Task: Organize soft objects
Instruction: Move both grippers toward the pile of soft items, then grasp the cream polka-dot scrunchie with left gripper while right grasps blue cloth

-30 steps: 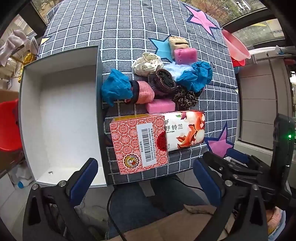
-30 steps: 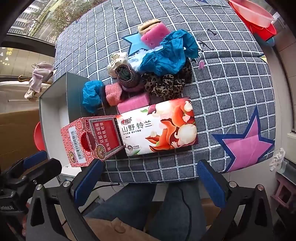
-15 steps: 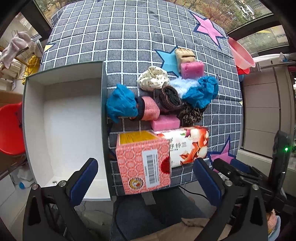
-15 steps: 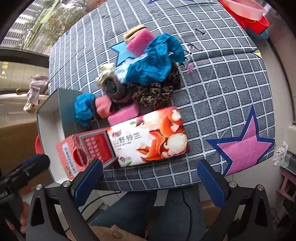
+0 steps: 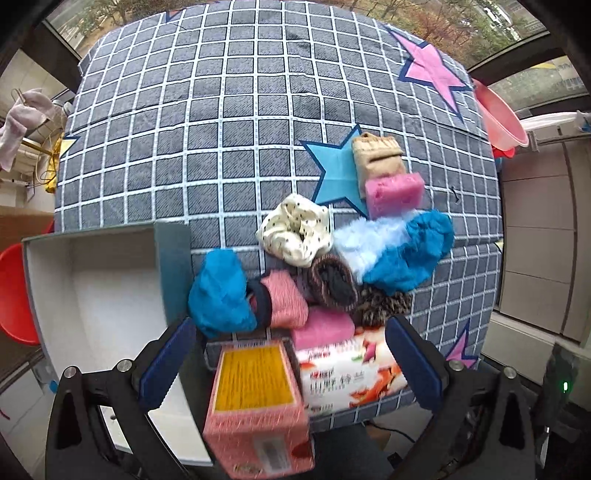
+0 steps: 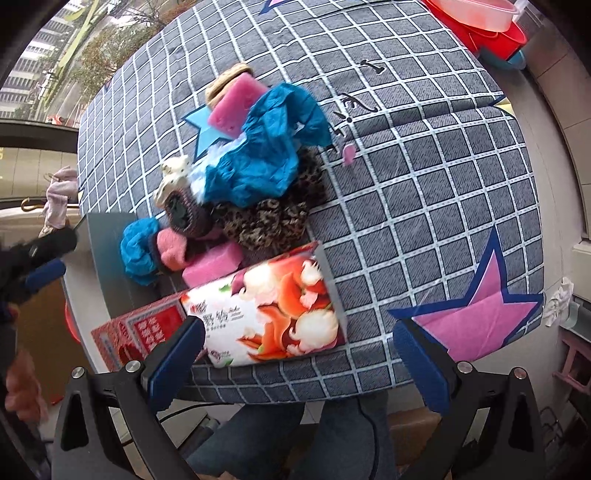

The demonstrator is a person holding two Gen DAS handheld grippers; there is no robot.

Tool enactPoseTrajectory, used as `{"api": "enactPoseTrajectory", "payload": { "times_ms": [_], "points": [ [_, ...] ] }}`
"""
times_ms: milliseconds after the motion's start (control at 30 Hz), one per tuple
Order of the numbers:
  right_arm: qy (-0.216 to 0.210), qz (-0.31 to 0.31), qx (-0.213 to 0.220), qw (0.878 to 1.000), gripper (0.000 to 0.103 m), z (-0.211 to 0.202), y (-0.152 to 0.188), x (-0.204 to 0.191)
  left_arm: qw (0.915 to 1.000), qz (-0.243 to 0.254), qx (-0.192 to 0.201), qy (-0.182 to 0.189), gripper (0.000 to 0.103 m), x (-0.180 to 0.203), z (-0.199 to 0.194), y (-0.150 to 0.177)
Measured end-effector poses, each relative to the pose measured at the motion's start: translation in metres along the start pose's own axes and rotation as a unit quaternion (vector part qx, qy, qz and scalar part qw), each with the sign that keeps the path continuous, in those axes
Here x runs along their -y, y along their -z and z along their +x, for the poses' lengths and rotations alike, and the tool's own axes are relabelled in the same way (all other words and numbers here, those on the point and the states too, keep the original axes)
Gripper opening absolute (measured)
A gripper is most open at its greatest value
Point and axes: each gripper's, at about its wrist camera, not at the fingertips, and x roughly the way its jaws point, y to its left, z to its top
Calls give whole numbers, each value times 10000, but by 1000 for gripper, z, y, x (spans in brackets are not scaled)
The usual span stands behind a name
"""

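A heap of soft things lies mid-table: blue cloths [image 5: 406,254] [image 6: 266,155], a cream dotted scrunchie [image 5: 293,232], a leopard scrunchie [image 6: 269,221], pink sponges [image 5: 393,190] [image 6: 212,266], rolled pink and brown socks [image 5: 284,302]. In front stand a red-pink tissue box [image 5: 255,402] [image 6: 136,332] and a floral tissue pack [image 5: 351,373] [image 6: 273,314]. My left gripper [image 5: 288,362] is open, its blue pads either side of both boxes. My right gripper [image 6: 295,365] is open over the floral pack at the table's front edge.
An open white box with a grey wall [image 5: 96,310] [image 6: 107,254] sits at the left of the table. A pink basin [image 5: 498,118] [image 6: 476,14] stands off the far right. The checked cloth [image 5: 221,110] is bare at the back. A person's legs [image 6: 295,439] are below the front edge.
Both grippers have moved forward and lower over the table. The tissue boxes now lie between the left pads, and the pile looks larger in both views.
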Motion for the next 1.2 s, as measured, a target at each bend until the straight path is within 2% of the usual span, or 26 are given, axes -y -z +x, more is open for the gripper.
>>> {"api": "enactPoseTrajectory", "payload": {
  "times_ms": [67,133,400,567,600,733,767,833,933,967,1000,1033,1067,1133,1167,1200],
  "points": [
    [-32,51,20,10000,103,2,-6,5,9999,-59,-113,-80,103,2,15,-14],
    [-87,98,53,9999,103,4,-15,9,9992,-119,-159,-350,103,3,28,-26],
    [-78,130,261,9995,103,16,-60,9,9969,-342,-562,-433,103,6,83,-50],
    [119,-254,393,9988,103,36,-92,-8,9958,-530,-681,-302,103,5,111,-56],
    [163,-361,398,9984,103,42,-97,-12,9962,-520,-675,-175,103,9,122,-58],
    [237,-591,334,9974,103,66,-113,-17,9952,-569,-791,-84,102,10,160,-70],
    [223,-607,307,9974,103,72,-115,-16,9948,-613,-813,-46,101,9,171,-74],
    [195,-625,276,9975,101,80,-119,-15,9935,-674,-914,28,88,12,199,-84],
    [-37,-624,78,9980,71,90,-124,-15,9919,-643,-1050,297,77,13,244,-96],
    [-115,-605,-60,9981,66,95,-124,-14,9914,-609,-1112,323,74,13,257,-99],
    [-87,-602,-93,9981,60,95,-125,-13,9910,-570,-1157,370,66,15,270,-101],
    [-81,-611,-87,9981,45,94,-124,-12,9910,-548,-1139,433,56,15,281,-102],
    [-132,-621,-64,9980,36,92,-123,-11,9912,-551,-1101,482,52,14,290,-103],
    [-165,-637,-10,9978,29,87,-121,-10,9911,-567,-992,686,35,9,307,-106],
    [-196,-658,32,9976,25,83,-120,-9,9910,-596,-930,757,33,9,315,-106],
    [-237,-647,72,9976,24,78,-119,-5,9914,-638,-813,808,31,5,321,-108]
  ]
}}
